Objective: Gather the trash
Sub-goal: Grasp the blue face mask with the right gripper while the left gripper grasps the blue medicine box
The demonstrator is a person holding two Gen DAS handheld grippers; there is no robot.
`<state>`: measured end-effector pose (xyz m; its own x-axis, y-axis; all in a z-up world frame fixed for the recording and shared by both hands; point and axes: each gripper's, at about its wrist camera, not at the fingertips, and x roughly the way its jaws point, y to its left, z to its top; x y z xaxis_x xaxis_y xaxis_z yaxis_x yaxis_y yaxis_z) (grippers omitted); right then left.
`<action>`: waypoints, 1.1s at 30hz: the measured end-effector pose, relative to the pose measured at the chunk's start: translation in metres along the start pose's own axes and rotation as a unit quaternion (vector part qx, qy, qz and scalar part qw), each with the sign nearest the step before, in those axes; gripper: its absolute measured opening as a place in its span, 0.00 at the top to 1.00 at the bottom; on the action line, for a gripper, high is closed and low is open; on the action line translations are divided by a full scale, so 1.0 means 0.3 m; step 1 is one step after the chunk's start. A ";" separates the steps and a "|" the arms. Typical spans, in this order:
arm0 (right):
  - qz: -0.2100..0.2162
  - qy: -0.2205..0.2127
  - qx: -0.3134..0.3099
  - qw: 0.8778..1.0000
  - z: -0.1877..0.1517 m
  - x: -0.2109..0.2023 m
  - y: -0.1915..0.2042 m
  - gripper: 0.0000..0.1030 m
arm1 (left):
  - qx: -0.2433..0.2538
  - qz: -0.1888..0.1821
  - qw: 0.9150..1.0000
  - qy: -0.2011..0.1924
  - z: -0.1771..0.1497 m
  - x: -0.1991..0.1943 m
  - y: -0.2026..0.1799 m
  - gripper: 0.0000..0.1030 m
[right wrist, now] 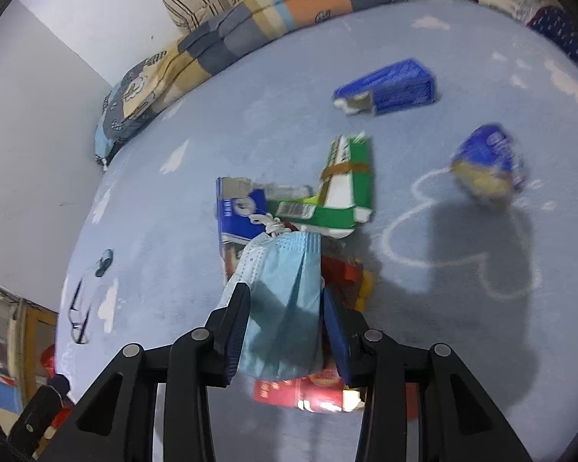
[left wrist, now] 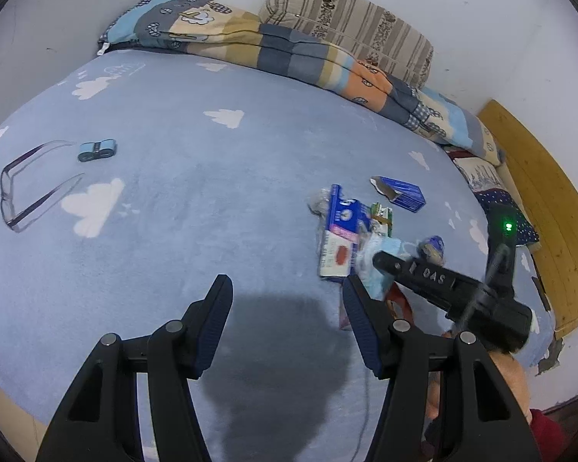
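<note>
Trash lies on a pale blue cloud-print bed sheet (left wrist: 173, 200). My right gripper (right wrist: 285, 308) is shut on a light blue face mask (right wrist: 285, 288), held just above a pile: a blue and white carton (right wrist: 237, 215), a green and white box (right wrist: 346, 192) and a red wrapper (right wrist: 308, 389) beneath. A dark blue box (right wrist: 389, 90) and a crumpled blue and yellow packet (right wrist: 487, 161) lie apart to the right. My left gripper (left wrist: 287, 308) is open and empty, hovering over bare sheet left of the pile (left wrist: 343, 238). The right gripper (left wrist: 381, 260) also shows in the left wrist view.
Glasses (left wrist: 31, 184) and a small blue case (left wrist: 96, 150) lie on the sheet's left side. A folded patchwork quilt (left wrist: 281, 50) and a striped pillow (left wrist: 350, 23) sit along the wall. A wooden board (left wrist: 543, 208) borders the bed's right edge.
</note>
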<state>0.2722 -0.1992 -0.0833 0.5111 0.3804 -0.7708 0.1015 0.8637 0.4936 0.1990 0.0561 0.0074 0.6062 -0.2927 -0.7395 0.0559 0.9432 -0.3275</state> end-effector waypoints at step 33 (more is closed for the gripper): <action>0.032 -0.117 -0.010 0.993 -0.083 -0.471 -0.151 0.95 | 0.056 0.023 0.996 0.066 0.096 0.531 -0.233 0.63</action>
<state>0.1741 -0.2841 -0.0067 0.6999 0.3495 -0.6228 0.0463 0.8480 0.5280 0.3144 -0.0519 -0.0706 0.5007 -0.2594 -0.8258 0.1224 0.9657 -0.2291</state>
